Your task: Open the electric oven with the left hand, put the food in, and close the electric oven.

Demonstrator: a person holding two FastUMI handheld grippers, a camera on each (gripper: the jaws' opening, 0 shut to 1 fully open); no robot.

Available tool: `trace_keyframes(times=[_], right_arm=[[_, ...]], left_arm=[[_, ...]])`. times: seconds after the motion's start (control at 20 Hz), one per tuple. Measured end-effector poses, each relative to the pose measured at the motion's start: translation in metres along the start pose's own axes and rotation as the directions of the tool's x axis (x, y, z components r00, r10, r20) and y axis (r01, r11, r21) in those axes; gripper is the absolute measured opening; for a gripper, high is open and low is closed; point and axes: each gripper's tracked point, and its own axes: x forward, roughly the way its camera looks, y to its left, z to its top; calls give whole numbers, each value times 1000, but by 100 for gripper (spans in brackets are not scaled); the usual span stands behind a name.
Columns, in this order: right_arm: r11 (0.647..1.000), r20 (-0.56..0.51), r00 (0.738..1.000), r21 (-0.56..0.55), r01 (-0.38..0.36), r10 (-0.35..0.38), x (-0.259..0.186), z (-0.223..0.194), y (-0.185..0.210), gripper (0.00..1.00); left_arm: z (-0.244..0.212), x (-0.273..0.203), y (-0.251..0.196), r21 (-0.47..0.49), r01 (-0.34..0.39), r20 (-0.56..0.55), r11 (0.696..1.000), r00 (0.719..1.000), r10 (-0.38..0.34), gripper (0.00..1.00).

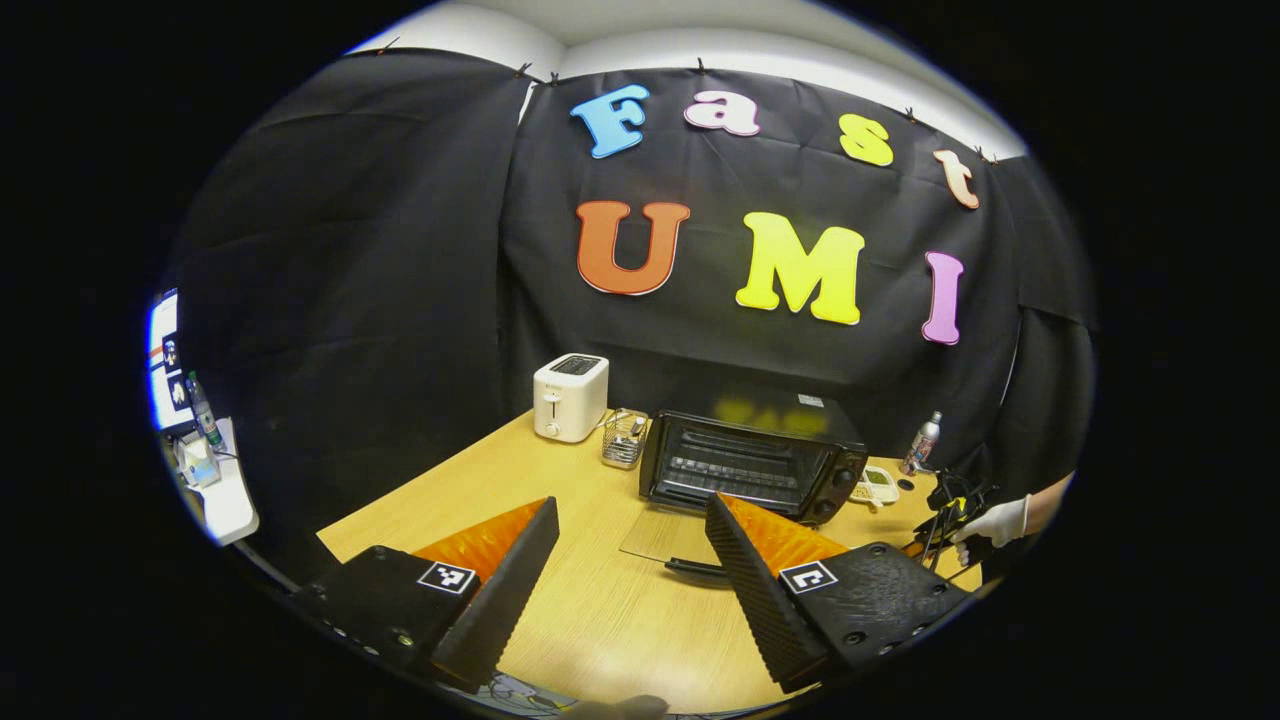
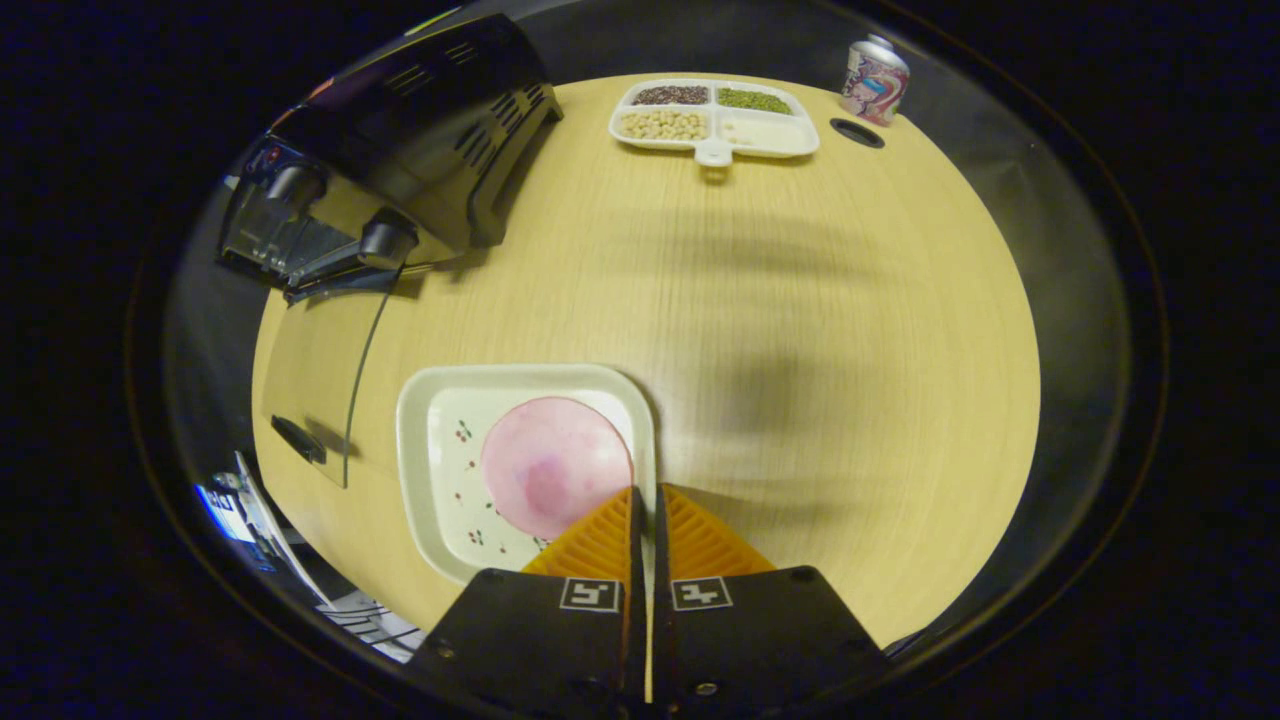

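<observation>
A light wooden table point(image 1: 590, 610) carries a black electric oven point(image 1: 750, 465) ahead of the left tongs, its glass door point(image 1: 665, 535) lying open, with a white toaster point(image 1: 570, 397) and wire basket point(image 1: 624, 438) beyond-left. A cream square plate point(image 2: 440, 470), white divided tray point(image 2: 715, 125) and patterned can point(image 2: 873, 80) stand before the right tongs.

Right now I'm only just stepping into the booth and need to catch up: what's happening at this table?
A person is loading a black electric oven. Its glass door already lies folded down onto the wooden table. The left claw hangs open in front of it, holding nothing. The right claw is shut on the rim of a cream square plate carrying a round pink slice of food, not yet in the oven.
</observation>
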Motion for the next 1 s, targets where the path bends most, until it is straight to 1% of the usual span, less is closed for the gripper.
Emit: trace_keyframes(times=[0.05,0.1,0.15,0.2,0.3,0.35,0.4,0.45,0.5,0.55,0.6,0.7,0.75,0.8,0.85,0.9,1.0], right_arm=[[1000,2,1000,-5,-22,22,1,0,0,2],[998,12,998,0,-63,63,0,0,1,4],[995,16,995,17,-102,102,0,-1,1,4],[989,27,989,26,-143,143,-2,-4,3,1],[977,43,979,66,-202,199,-2,-4,3,1],[969,54,972,88,-232,228,-3,-5,3,4],[956,66,962,114,-270,264,-3,-7,6,4],[939,81,949,144,-313,304,-4,-10,7,1],[919,104,935,178,-353,339,-6,-11,8,4],[899,129,922,210,-385,365,-7,-13,9,4],[879,151,910,241,-412,385,-11,-16,8,1],[837,212,887,298,-458,410,-25,-21,5,1],[814,243,875,326,-480,418,-32,-22,4,4],[798,271,864,340,-498,424,-37,-25,5,1],[782,299,851,346,-518,431,-44,-24,5,0],[772,323,840,347,-533,435,-47,-21,10,3],[759,356,828,350,-549,434,-56,-18,17,4]], left_arm=[[-1,3,2,-2,0,-5,1000,1000,0,95],[-3,3,5,2,0,-6,1000,1000,0,95],[-2,4,7,13,-3,-4,1000,1000,3,95],[0,4,8,30,-7,-1,1000,1000,7,95],[5,2,7,57,-7,8,998,1000,7,95],[7,1,5,62,-6,10,998,1000,5,95],[9,2,3,64,-2,12,998,1000,1,95],[11,0,0,66,0,13,998,1000,-1,95],[12,-1,-2,68,2,14,998,1000,-3,95],[14,-3,-4,69,3,15,998,1000,-4,95],[14,-3,-6,70,6,16,998,1000,-7,95],[16,-4,-11,74,14,14,997,1000,-16,95],[18,-4,-14,78,21,12,997,1000,-22,95],[19,-4,-17,83,27,13,996,1000,-28,95],[21,-4,-19,88,35,13,995,999,-36,95],[23,-4,-21,94,44,14,995,999,-45,95],[26,-1,-26,109,62,14,992,998,-63,95]])
